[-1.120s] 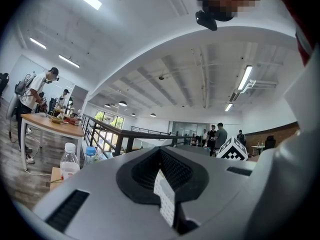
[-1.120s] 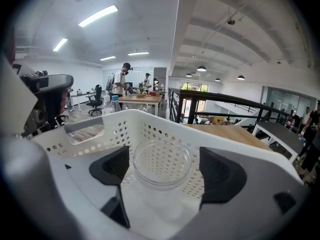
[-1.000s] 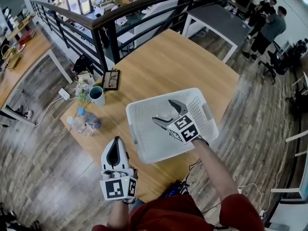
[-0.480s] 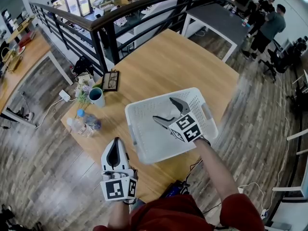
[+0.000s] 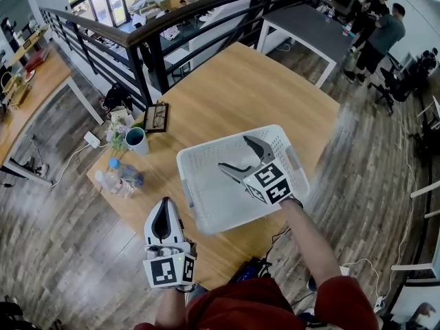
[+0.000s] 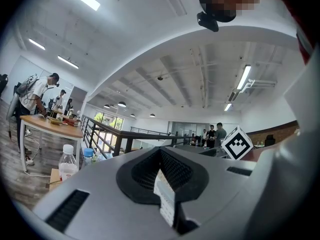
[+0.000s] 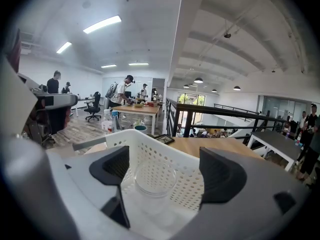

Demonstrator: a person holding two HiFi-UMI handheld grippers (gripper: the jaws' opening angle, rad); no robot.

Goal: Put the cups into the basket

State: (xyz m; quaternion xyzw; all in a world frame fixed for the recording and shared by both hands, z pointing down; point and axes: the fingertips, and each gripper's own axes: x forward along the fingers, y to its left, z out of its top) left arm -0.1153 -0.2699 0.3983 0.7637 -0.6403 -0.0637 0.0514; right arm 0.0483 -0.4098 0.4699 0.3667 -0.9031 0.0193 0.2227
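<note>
The white perforated basket (image 5: 206, 205) stands on the wooden table near its front edge. A clear plastic cup (image 7: 154, 180) stands upright inside it, by the far wall (image 7: 150, 144). My right gripper (image 5: 232, 154) hovers over the basket, open, with the cup a little beyond its jaws and nothing held (image 7: 165, 170). A teal cup (image 5: 137, 140) stands on the table left of the basket and shows small past the rim as the teal cup (image 7: 140, 128). My left gripper (image 5: 164, 206) is shut and empty at the table's front edge, left of the basket (image 6: 162, 181).
Two plastic bottles (image 5: 122, 175) lie at the table's left corner and appear as the bottles (image 6: 68, 160) in the left gripper view. A small flower pot (image 5: 117, 124) and a framed tray with glasses (image 5: 157, 114) sit behind the teal cup. A black railing (image 5: 137, 40) runs behind the table.
My right gripper has drifted slightly to the right over the basket. The left gripper has stayed in place.
</note>
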